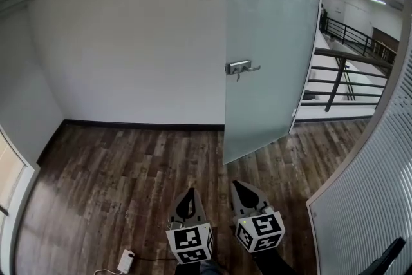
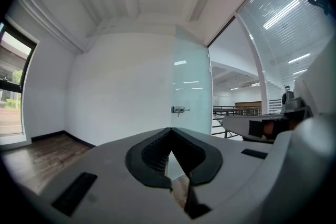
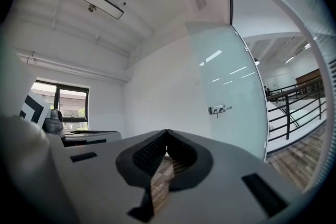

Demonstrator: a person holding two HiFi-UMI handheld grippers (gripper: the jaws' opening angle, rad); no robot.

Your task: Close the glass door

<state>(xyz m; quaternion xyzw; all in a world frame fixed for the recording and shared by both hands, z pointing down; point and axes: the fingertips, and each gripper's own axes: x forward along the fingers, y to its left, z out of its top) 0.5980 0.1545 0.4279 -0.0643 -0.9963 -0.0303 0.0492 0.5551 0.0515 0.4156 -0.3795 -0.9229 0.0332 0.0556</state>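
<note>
Head view: the glass door (image 1: 270,29), frosted, stands open, swung into the room, at about 1 o'clock from the 2 grippers and well apart from both. Its lower corner meets the wooden floor (image 1: 116,170) ahead of the right gripper. The metal door handle (image 1: 239,67) sits near the door's left edge, at mid-height, lever pointing toward 3 o'clock. Left gripper (image 1: 189,195) and right gripper (image 1: 240,187) are side by side at 6 o'clock in the frame, both pointing toward 12 o'clock and each with its marker cube toward the camera. The left gripper view shows its jaws clenched, tips meeting, with nothing between them; only floor shows through the notch below the tips. The right gripper view shows the same: jaws clenched tip to tip, nothing held, floor visible through the notch. Neither gripper touches the door or the handle. In the left gripper view the handle lies straight ahead, just above the jaw tips; in the right gripper view it lies at about 2 o'clock from the tips. A plain white wall (image 1: 129,29) fills the frame at 11 o'clock, with a dark baseboard along its foot. A black railing (image 1: 341,80) shows beyond the doorway at 2 o'clock. A ribbed curved panel (image 1: 373,203) runs down the side at 4 o'clock. A small white adapter (image 1: 125,261) with a cable lies on the floor at 8 o'clock from the left gripper.
</note>
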